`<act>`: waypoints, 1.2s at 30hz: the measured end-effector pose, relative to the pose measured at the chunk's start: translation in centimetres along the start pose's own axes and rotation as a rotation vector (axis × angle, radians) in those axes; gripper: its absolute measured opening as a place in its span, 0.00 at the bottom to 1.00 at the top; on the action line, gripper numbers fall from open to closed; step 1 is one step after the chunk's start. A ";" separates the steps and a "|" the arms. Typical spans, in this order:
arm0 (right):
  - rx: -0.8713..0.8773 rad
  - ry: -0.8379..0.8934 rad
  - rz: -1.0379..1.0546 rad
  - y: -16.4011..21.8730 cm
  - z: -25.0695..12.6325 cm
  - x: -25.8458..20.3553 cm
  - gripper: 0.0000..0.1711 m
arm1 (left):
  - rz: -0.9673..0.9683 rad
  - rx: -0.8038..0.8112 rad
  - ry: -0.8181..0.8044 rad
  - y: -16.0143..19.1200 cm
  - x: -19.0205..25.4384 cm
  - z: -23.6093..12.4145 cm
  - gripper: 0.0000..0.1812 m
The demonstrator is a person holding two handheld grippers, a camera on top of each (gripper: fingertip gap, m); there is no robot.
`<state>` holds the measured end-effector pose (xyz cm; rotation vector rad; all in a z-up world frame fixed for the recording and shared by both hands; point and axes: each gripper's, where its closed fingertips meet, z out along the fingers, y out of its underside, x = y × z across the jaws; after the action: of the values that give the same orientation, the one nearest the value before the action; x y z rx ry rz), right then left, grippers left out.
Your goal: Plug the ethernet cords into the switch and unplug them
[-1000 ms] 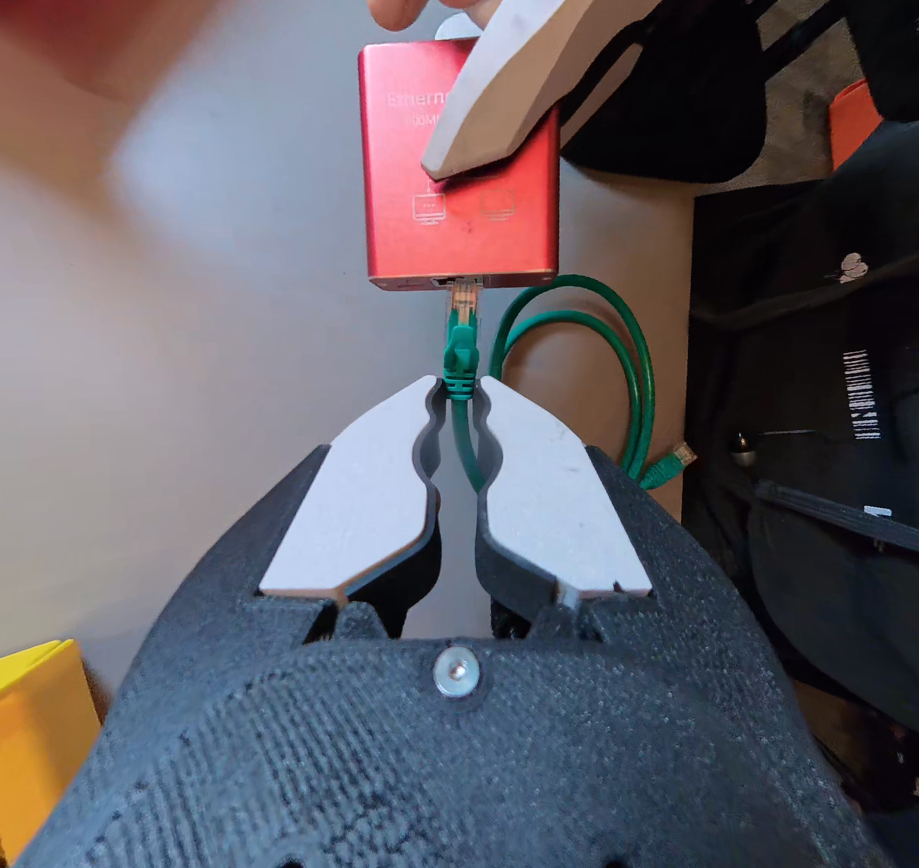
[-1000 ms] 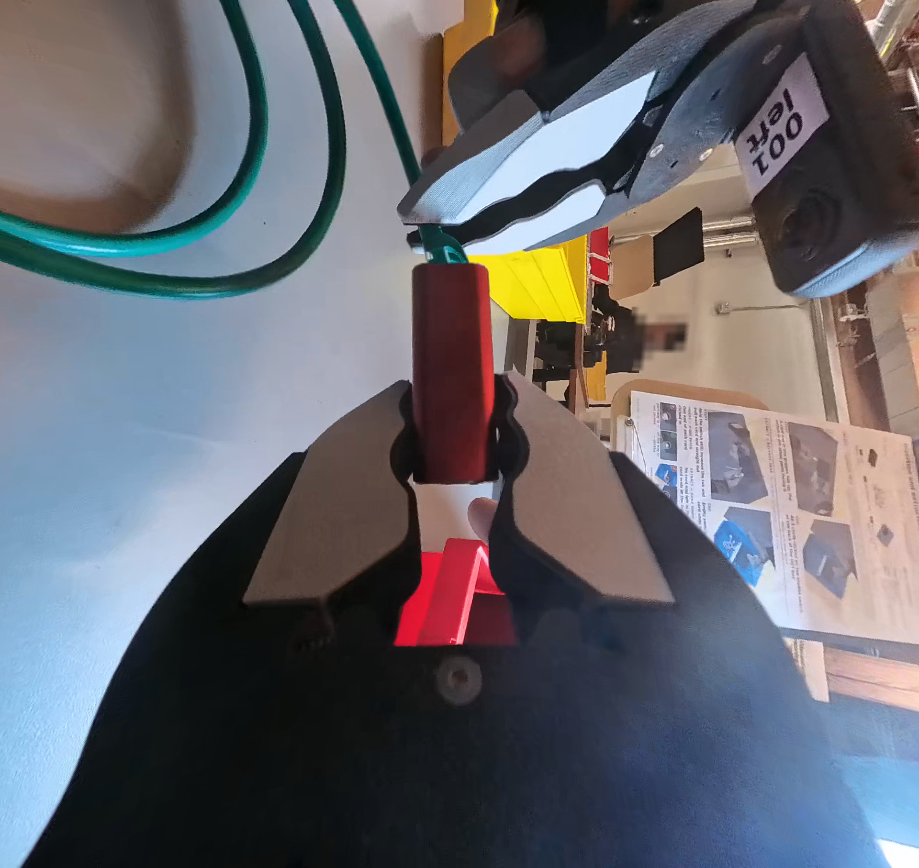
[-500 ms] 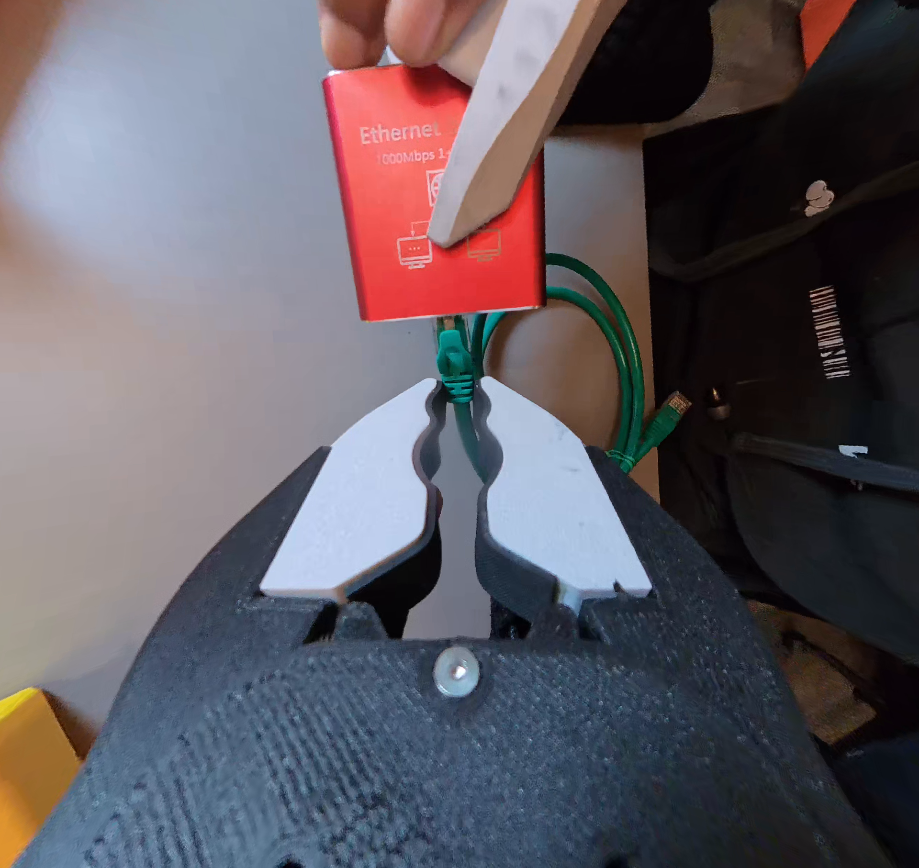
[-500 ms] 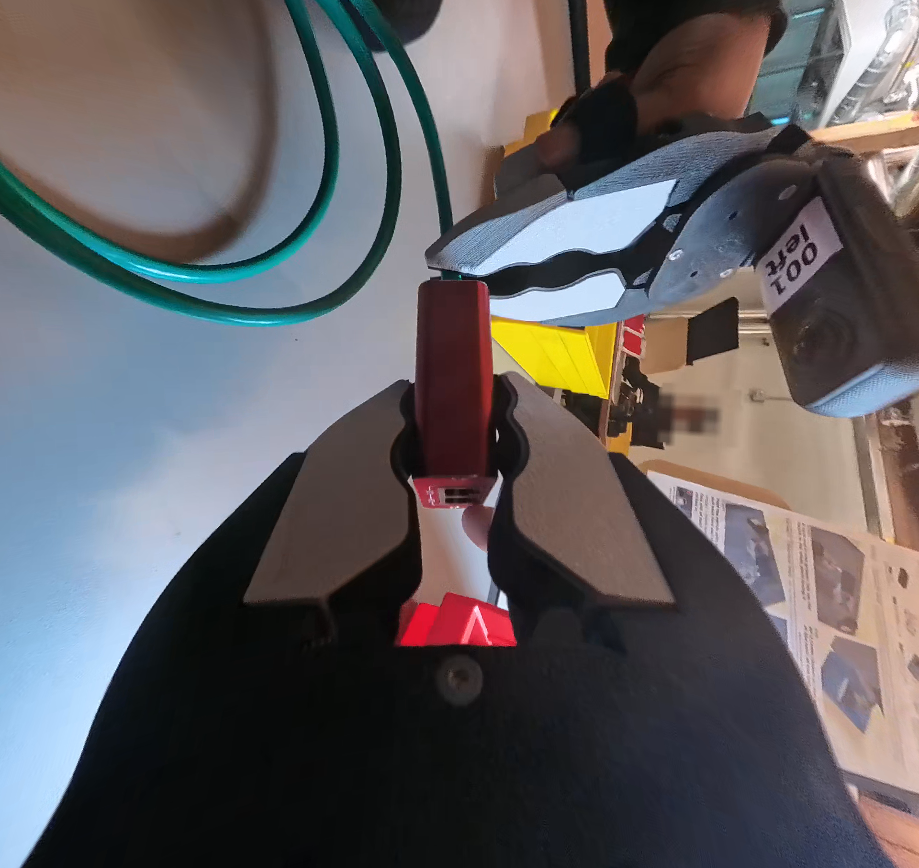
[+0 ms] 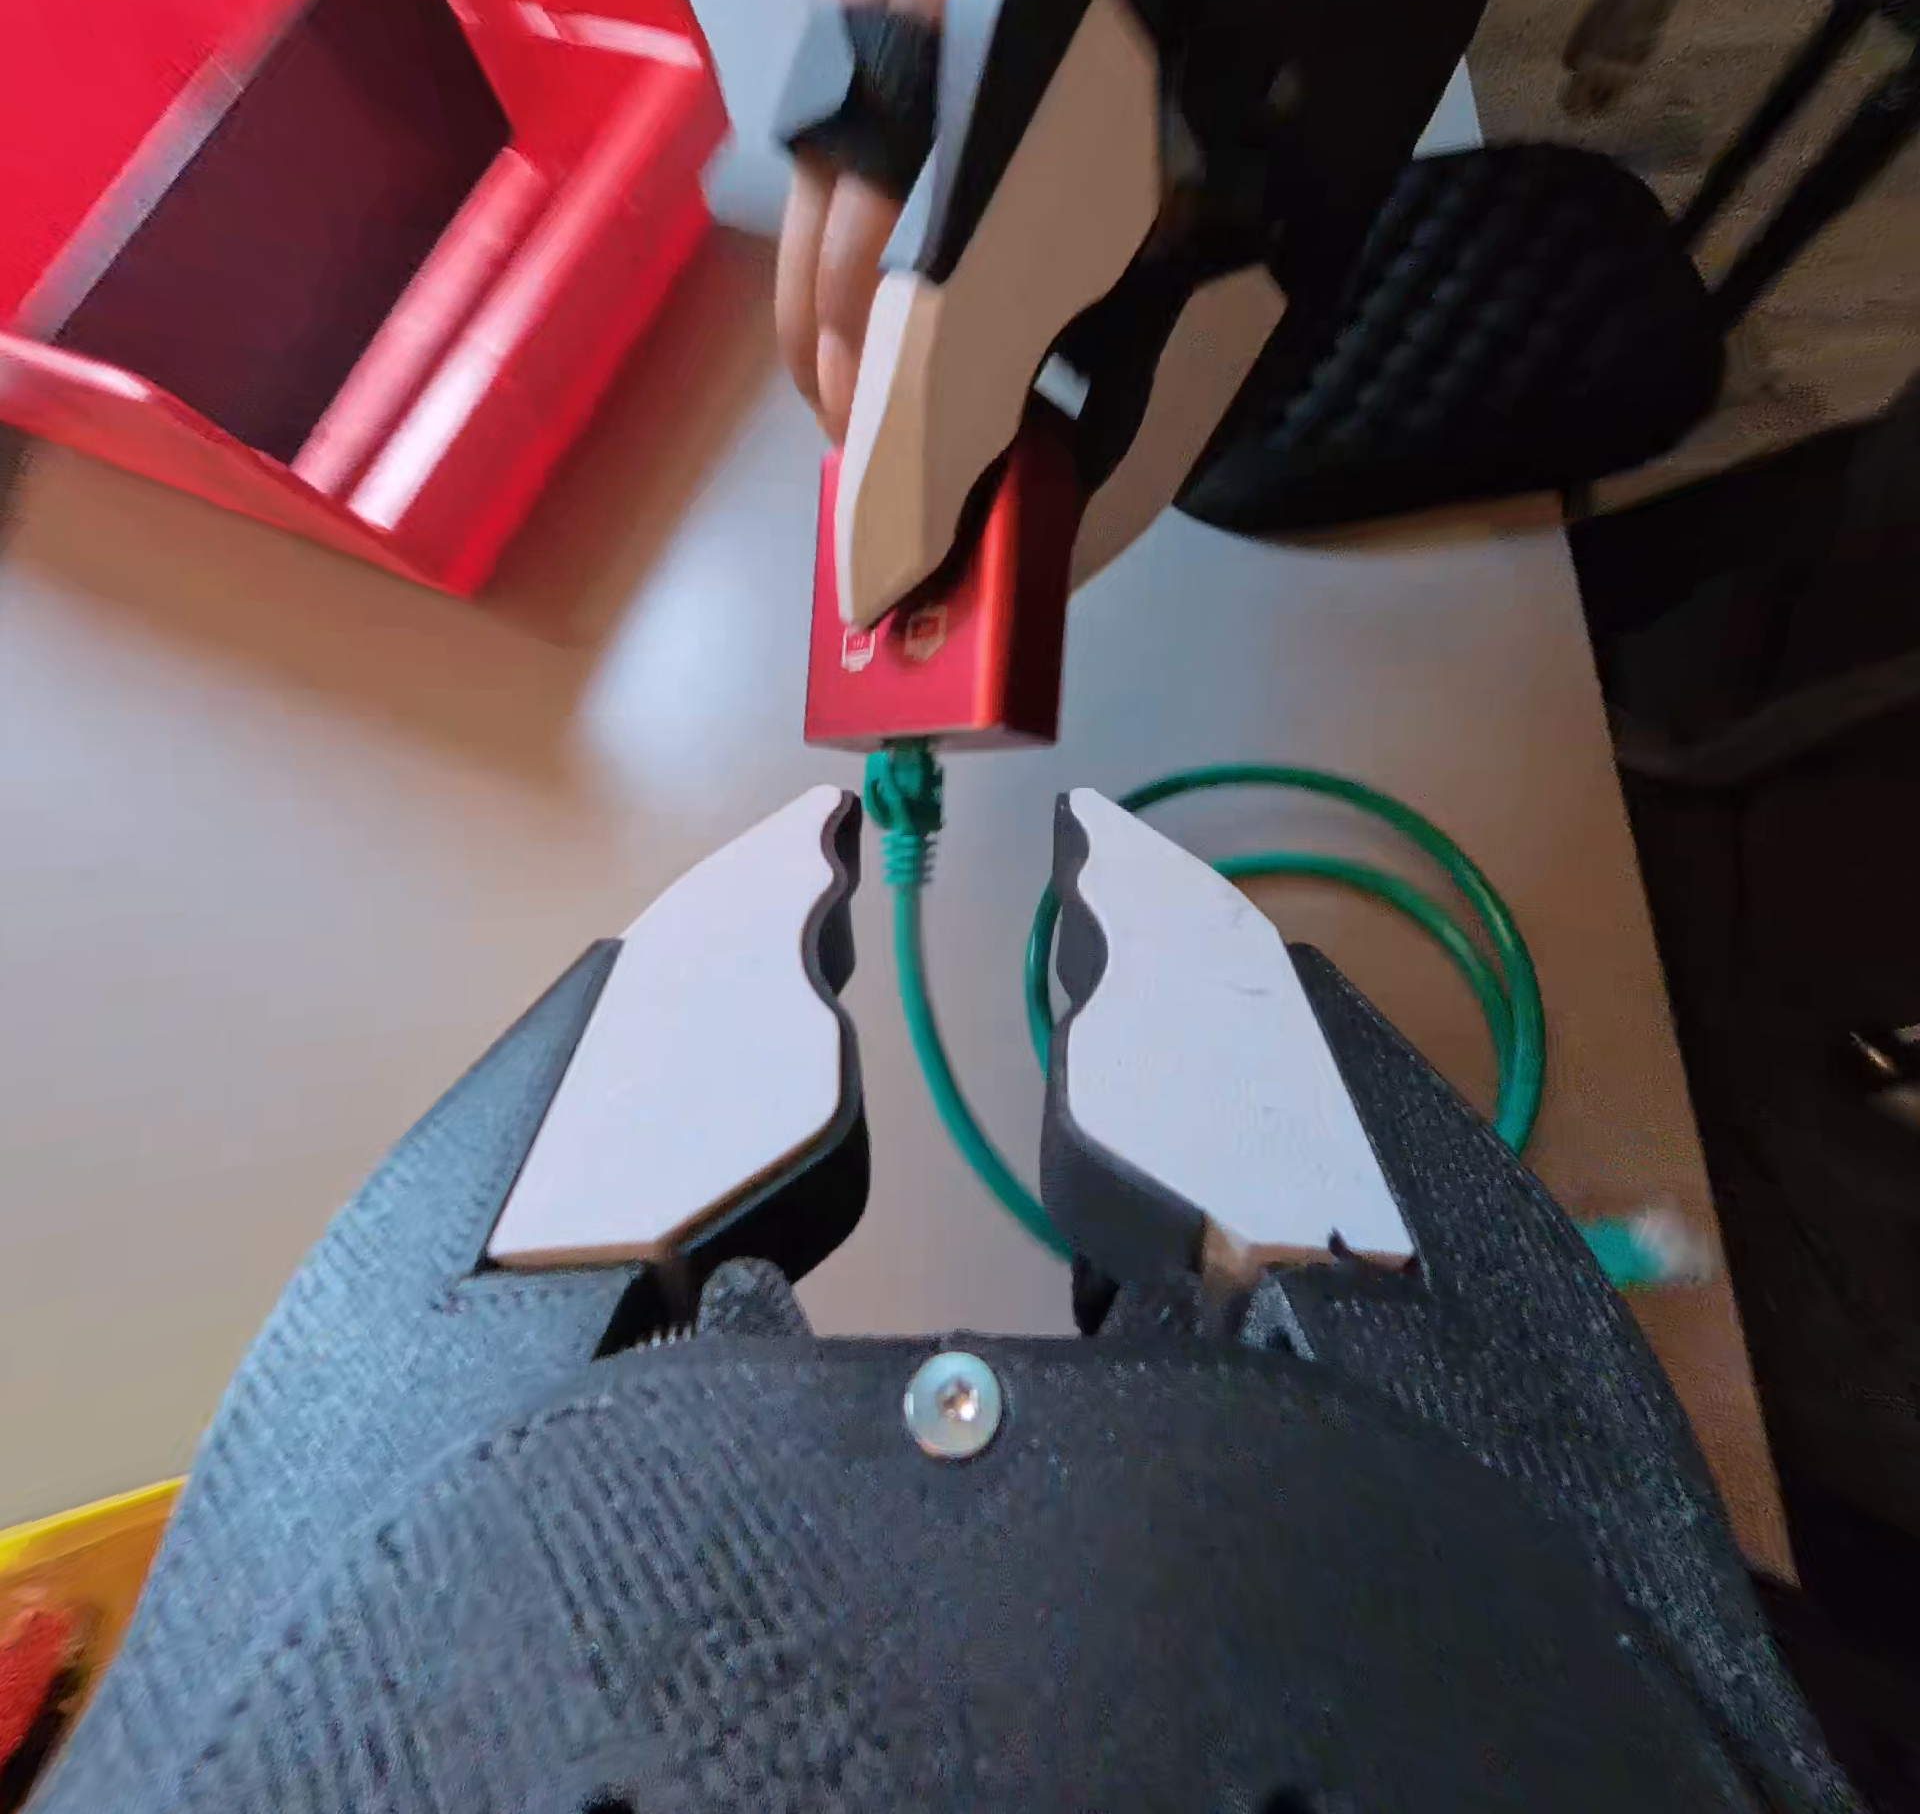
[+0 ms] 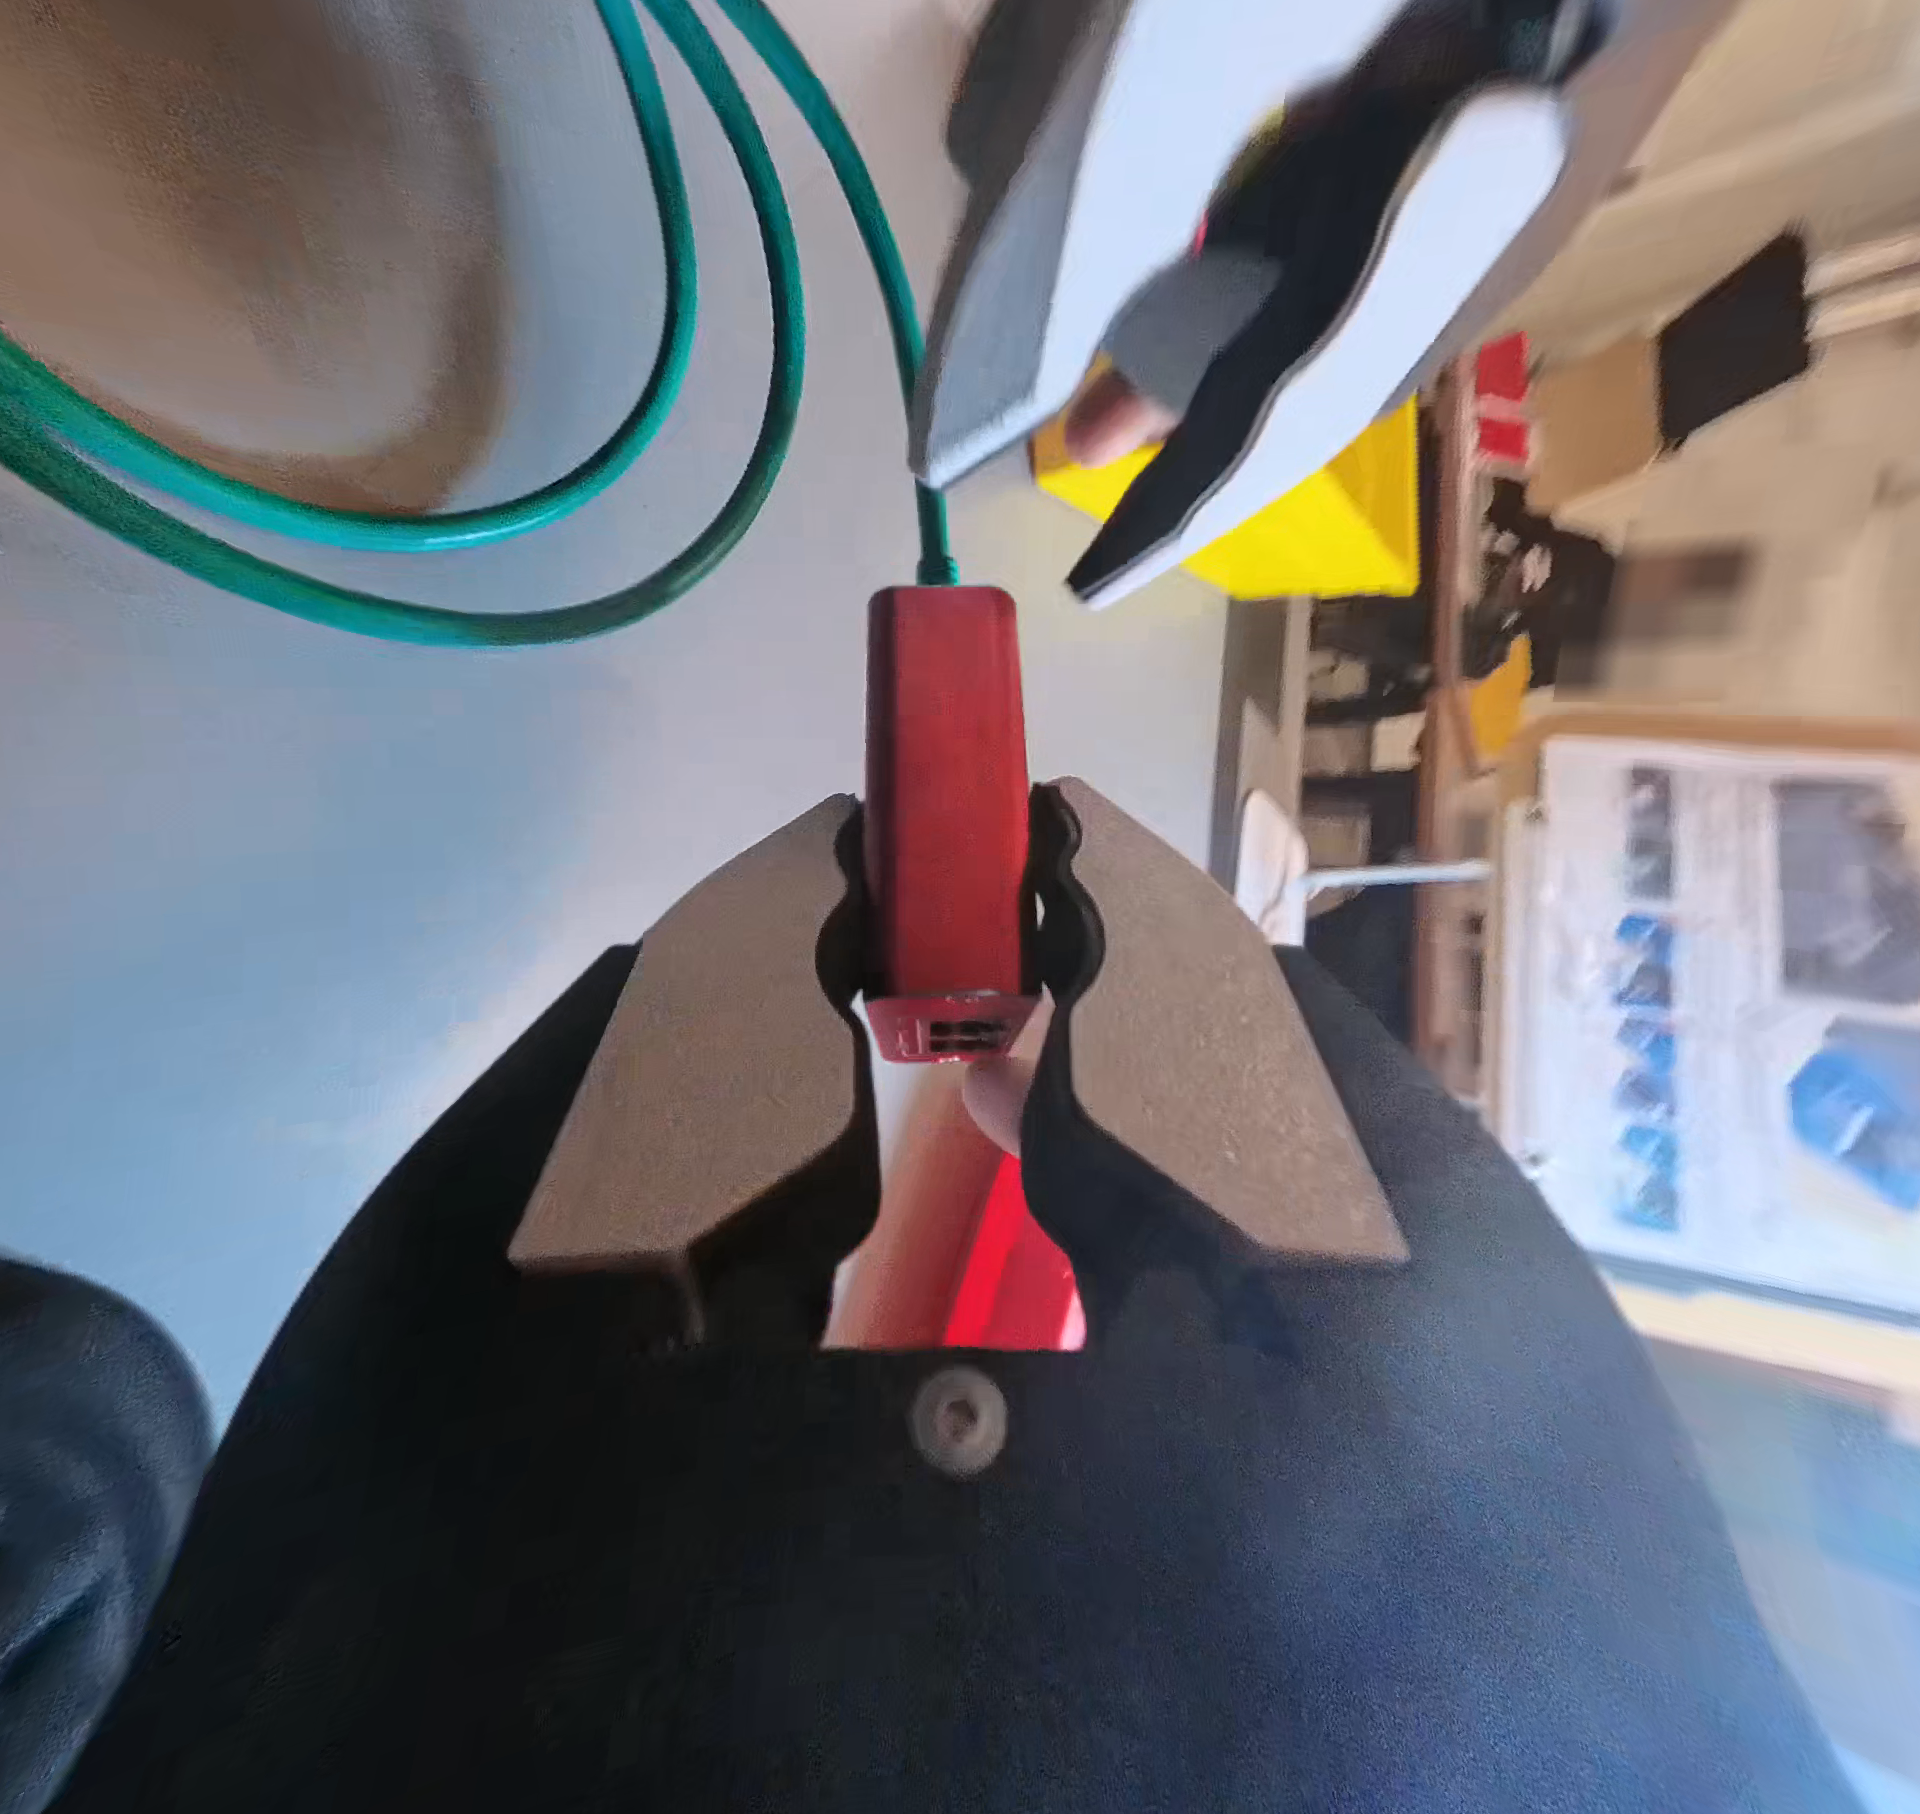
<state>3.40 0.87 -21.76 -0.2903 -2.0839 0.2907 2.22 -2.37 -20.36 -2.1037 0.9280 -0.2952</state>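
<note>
My right gripper [image 6: 945,798] is shut on the red ethernet switch [image 6: 943,788], held above the table. The switch also shows in the left wrist view [image 5: 935,642], clamped between the right gripper's fingers [image 5: 904,455]. A green ethernet cord's plug [image 5: 906,803] sits in the switch's lower port. My left gripper [image 5: 956,808] is open, its fingertips on either side of the plug and not touching it. The green cord [image 5: 1434,933] loops on the table, its free end [image 5: 1647,1255] lying at the right. In the right wrist view the cord [image 6: 727,330] loops at top left and the open left gripper [image 6: 1226,330] is beyond the switch.
A red bin [image 5: 312,206] stands on the table [image 5: 312,881] at the upper left. A yellow bin [image 5: 73,1556] is at the lower left corner, also seen in the right wrist view [image 6: 1320,507]. A black chair and bag lie past the table's right edge [image 5: 1621,829].
My left gripper has opened and let go of the green plug, which stays in the switch. The views have shifted, bringing the red bin into sight.
</note>
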 end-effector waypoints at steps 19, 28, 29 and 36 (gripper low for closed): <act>0.672 -0.151 0.772 -7.6 -6.0 8.5 0.28 | -0.029 0.979 0.061 -9.7 0.9 -8.0 0.15; 0.366 0.024 0.536 -6.8 -8.4 11.1 0.15 | 0.055 0.752 -0.206 -7.1 -1.8 -9.5 0.20; 0.292 0.049 0.476 -6.6 -8.6 11.2 0.15 | 0.076 0.720 -0.245 -7.1 -2.0 -9.6 0.21; -0.032 0.052 0.178 -5.7 -4.7 7.1 0.15 | 0.325 0.442 -0.381 -5.7 -1.1 -5.0 0.21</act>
<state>3.42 -1.80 -11.92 -0.4987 -2.0157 0.3531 1.96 -2.17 -12.77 -1.5073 0.8628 0.0668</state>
